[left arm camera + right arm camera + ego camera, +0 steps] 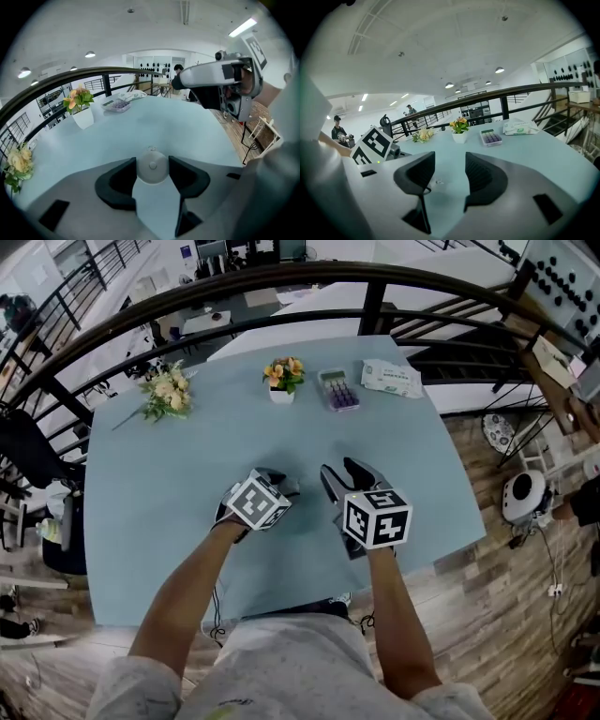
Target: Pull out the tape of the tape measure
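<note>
A small round white tape measure [152, 168] sits between the black pads of my left gripper [152, 161], which is shut on it just above the pale blue table [154, 126]. No tape shows drawn out of it. In the head view the left gripper [279, 487] is near the table's middle front, and its marker cube covers the tape measure. My right gripper [341, 472] hovers right beside it, jaws open with only table between them [450, 161]. A tiny pale speck [438, 181] lies on the table under its jaws; I cannot tell what it is. The right gripper also shows in the left gripper view [220, 77], at the upper right.
At the table's far side stand a small white flower pot [283, 378], a loose bouquet [167, 395], a box of purple items [338, 389] and a wipes packet [391, 378]. A dark railing [281, 282] curves behind the table. The table's front edge [281, 610] is near the person's body.
</note>
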Tool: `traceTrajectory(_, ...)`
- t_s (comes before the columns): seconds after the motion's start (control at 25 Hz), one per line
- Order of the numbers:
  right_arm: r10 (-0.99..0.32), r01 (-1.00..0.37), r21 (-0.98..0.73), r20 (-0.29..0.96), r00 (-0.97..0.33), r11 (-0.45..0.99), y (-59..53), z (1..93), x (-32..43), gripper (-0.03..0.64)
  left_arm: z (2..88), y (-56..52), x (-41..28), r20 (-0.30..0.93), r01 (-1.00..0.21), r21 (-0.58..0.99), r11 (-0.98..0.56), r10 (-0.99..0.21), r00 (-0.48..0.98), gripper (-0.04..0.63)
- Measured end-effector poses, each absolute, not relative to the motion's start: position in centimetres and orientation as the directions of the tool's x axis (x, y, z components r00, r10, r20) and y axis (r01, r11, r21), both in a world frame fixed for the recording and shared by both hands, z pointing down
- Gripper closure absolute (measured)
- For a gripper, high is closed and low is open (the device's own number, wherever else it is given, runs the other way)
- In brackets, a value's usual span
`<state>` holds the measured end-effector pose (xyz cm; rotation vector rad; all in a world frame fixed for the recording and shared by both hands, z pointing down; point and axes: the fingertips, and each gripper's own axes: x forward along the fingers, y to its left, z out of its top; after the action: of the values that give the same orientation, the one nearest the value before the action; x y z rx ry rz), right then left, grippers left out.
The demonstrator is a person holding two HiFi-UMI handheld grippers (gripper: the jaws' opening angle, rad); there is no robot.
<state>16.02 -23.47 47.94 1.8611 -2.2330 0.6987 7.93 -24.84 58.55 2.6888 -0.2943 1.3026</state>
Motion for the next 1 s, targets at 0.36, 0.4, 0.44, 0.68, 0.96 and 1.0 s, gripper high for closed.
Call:
traceTrajectory(0.36,-0.879,-0.927,-0.324,0.366,-0.306,0.187,-23.7,47.0,15.0,0.423,54.5,-24.6,7.2,0.760,-0.261,0.014,-0.965,-0.159,0.630,0.379)
traceTrajectory(0.4,-0.877,-0.921,-0.337,0.362,-0.316,0.194,-23.7,46.9,14.8,0.423,54.0,-24.5,7.1,0.758,-0.262,0.011,-0.965,-0.163,0.632,0.379)
traceTrajectory(0.44,-0.875,-0.915,-0.349,0.357,-0.328,0.201,-23.8,46.9,14.6,0.423,53.6,-24.4,7.0,0.755,-0.263,0.008,-0.965,-0.167,0.634,0.379)
traceTrajectory(0.68,-0.858,-0.852,-0.465,0.309,-0.409,0.239,-24.2,46.4,13.4,0.425,50.8,-24.2,6.8,0.735,-0.259,-0.012,-0.966,-0.184,0.652,0.379)
traceTrajectory(0.96,-0.840,-0.735,-0.626,0.228,-0.492,0.260,-24.6,45.8,12.4,0.425,47.7,-23.8,7.2,0.709,-0.247,-0.029,-0.969,-0.194,0.678,0.379)
traceTrajectory(1.0,-0.835,-0.714,-0.648,0.216,-0.506,0.265,-24.6,45.7,12.3,0.426,47.4,-23.7,7.4,0.705,-0.245,-0.029,-0.969,-0.194,0.682,0.379)
